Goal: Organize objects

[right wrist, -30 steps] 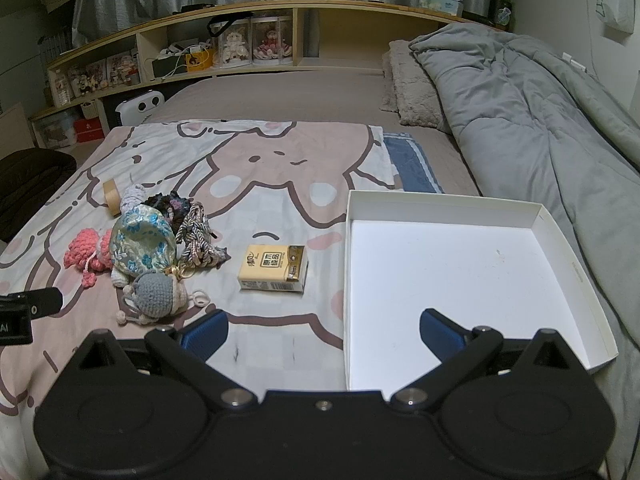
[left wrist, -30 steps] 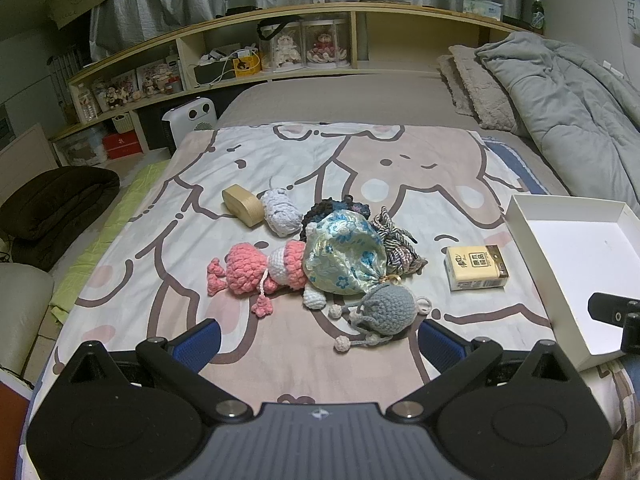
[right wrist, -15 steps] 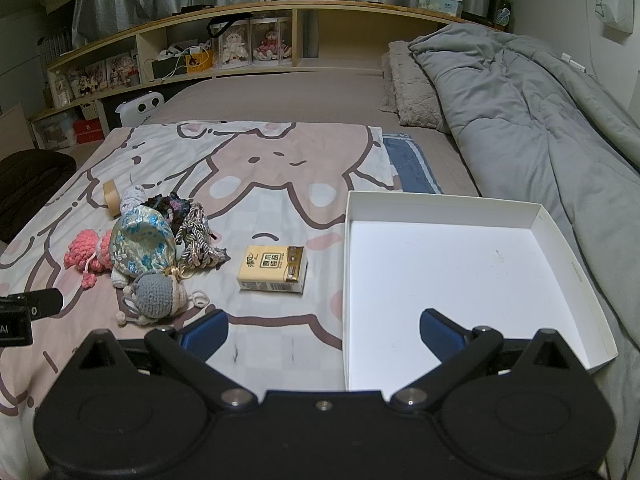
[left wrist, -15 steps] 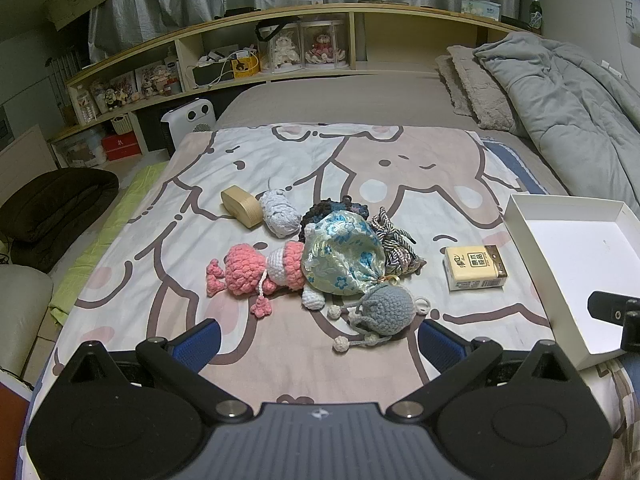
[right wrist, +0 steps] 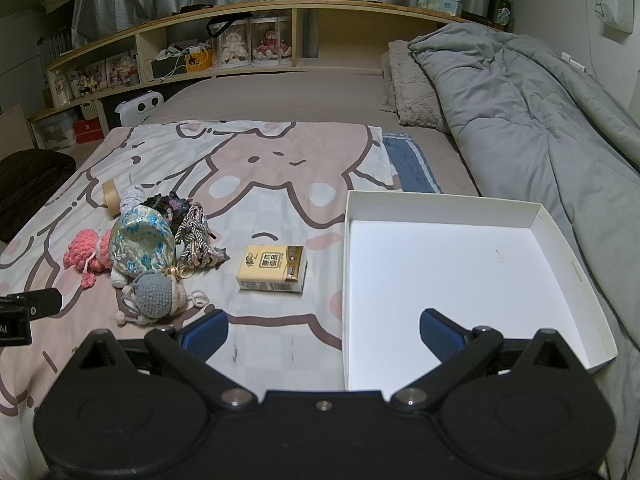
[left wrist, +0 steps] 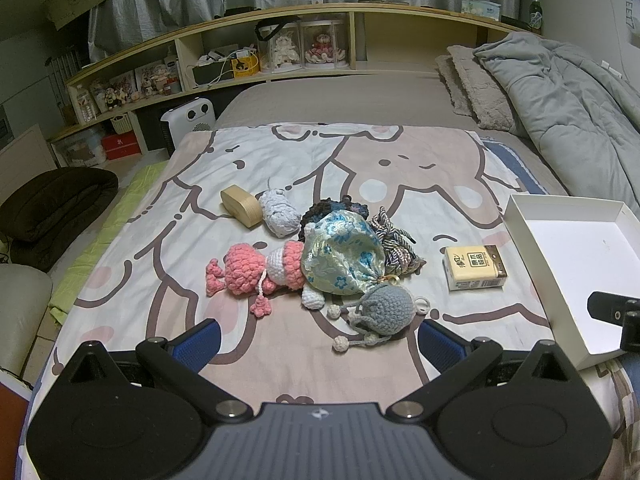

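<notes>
A pile of small things lies on the bed blanket: a pink crochet doll (left wrist: 244,268), a blue floral pouch (left wrist: 340,256), a grey crochet pouch (left wrist: 386,308), braided cords (left wrist: 394,240), a pale knit piece (left wrist: 278,214) and a wooden box (left wrist: 240,204). A yellow tissue pack (left wrist: 474,268) (right wrist: 274,268) lies apart to their right. A white tray (right wrist: 460,276) (left wrist: 560,248) sits empty at the right. My left gripper (left wrist: 318,338) is open and empty just short of the grey pouch. My right gripper (right wrist: 324,330) is open and empty before the tray's near left corner.
A grey duvet (right wrist: 540,120) and pillows (right wrist: 408,84) fill the bed's far right. A shelf headboard (left wrist: 300,52) with dolls runs along the back. A brown cushion (left wrist: 52,200) and a white heater (left wrist: 188,120) stand on the floor at the left.
Both views have barely shifted; the left gripper has edged slightly towards the pile. Nothing on the bed has moved.
</notes>
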Tool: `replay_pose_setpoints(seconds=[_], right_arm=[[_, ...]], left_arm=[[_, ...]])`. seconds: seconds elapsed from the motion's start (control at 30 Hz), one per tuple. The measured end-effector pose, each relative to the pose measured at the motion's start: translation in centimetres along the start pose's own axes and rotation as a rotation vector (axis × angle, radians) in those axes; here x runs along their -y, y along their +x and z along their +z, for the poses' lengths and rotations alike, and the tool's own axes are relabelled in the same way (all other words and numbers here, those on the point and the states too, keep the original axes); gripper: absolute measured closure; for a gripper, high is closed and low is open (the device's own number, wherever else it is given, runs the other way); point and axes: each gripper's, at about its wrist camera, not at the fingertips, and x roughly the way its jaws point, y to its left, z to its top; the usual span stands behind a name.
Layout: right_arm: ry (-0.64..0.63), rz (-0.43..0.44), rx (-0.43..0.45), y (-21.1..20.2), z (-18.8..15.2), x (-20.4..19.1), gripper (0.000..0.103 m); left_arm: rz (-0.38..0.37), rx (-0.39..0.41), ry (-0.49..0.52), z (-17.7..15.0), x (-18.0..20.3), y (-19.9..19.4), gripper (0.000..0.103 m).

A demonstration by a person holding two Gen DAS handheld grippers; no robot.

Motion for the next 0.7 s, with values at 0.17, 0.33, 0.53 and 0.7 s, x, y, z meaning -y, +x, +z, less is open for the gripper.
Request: replay_pose_setpoints(seconds=[0.17, 0.33, 0.53, 0.7], right_arm=[[0.0, 0.0, 0.0, 0.01, -0.02, 0.01, 0.0], [0.0, 0.0, 0.0, 0.02, -0.03, 0.01, 0.0], [0.0, 0.0, 0.001, 0.03, -0.04, 0.0, 0.0], [0.0, 0.0, 0.001, 0.04, -0.04, 0.01, 0.0]], left_arm=[[0.0, 0.0, 0.0, 0.13, 0.25, 0.14, 0.0], [-0.001, 0.0, 0.0, 0.15, 0.23, 0.13, 0.0], [-0.003, 0.0, 0.001, 0.33, 0.45, -0.19, 0.0], [-0.003, -0.001, 0.002, 0.34, 0.42, -0.19, 0.0]])
